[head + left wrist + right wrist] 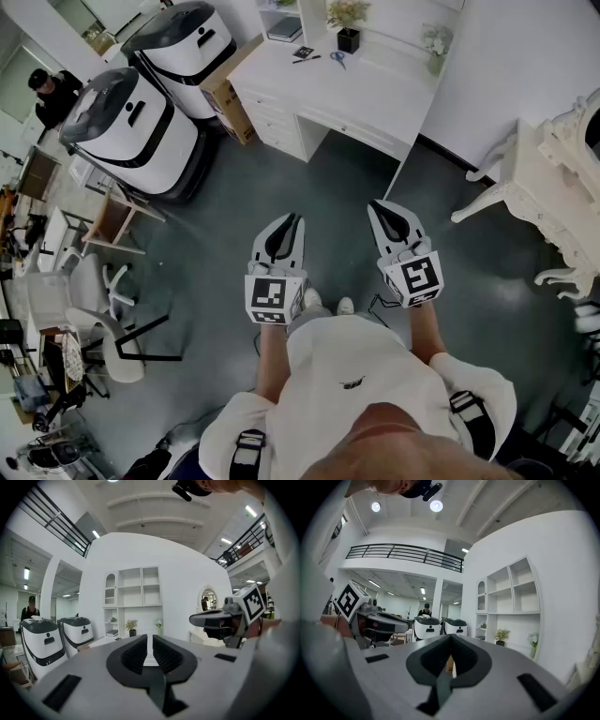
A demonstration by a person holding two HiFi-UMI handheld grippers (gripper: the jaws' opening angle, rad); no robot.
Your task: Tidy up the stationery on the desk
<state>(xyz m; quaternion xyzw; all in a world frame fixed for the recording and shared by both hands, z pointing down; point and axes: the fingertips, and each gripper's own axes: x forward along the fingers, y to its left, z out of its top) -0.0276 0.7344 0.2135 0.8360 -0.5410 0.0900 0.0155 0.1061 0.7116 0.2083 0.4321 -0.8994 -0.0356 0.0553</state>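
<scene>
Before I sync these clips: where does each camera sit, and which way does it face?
Head view: on the head, facing steeply down; chest, forearms, left gripper, right gripper show.
Left gripper view: on that gripper, facing shelves along shut jaws; right gripper shows.
Right gripper view: likewise, facing two white machines; left gripper shows.
All share the potted plant.
</scene>
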